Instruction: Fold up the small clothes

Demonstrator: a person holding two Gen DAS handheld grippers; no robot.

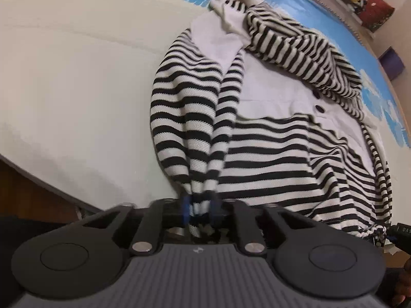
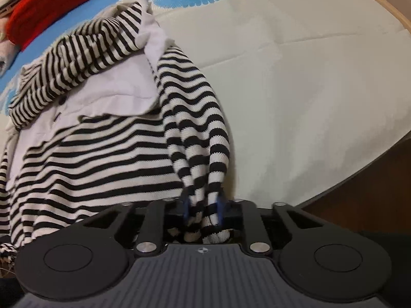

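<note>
Striped top (image 1: 269,159) on cream sheet (image 1: 77,82); left gripper (image 1: 199,209) and right gripper (image 2: 203,211) each pinch a hem corner. Bare sheet flanks both sides.

Both wrist views close, angled steeply down, sharing striped garment (image 1: 269,154)

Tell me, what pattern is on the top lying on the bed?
Black and white stripes on the top, clearest in the left wrist view.
</note>
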